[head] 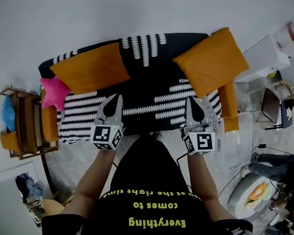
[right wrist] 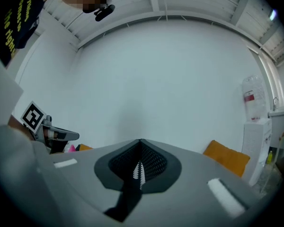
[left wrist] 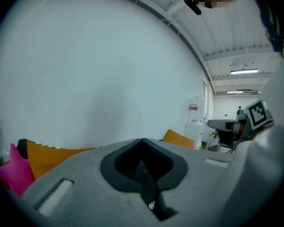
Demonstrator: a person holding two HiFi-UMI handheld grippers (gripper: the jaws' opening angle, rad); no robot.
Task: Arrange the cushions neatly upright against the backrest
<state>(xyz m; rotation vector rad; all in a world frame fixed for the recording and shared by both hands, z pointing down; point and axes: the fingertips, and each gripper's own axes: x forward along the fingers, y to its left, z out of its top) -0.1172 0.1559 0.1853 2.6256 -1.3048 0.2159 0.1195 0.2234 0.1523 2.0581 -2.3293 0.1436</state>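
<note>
While the left gripper point(head: 118, 99) and right gripper point(head: 192, 103) hover shut and empty over the sofa point(head: 152, 89), left cushion point(head: 90, 67) and right cushion point(head: 210, 60) at the far side, pink cushion point(head: 54, 91) at the left end.

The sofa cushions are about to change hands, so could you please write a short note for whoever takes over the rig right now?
Left gripper: shut, empty, held over the front of the seat.
Right gripper: shut, empty, alongside it.
Things: left orange cushion and right orange cushion both lean on the backrest, each turned askew. The pink star cushion sits at the seat's left end.
Done: the orange pair appear propped up.
Left: square both, and probably stand the pink one against the backrest.
</note>
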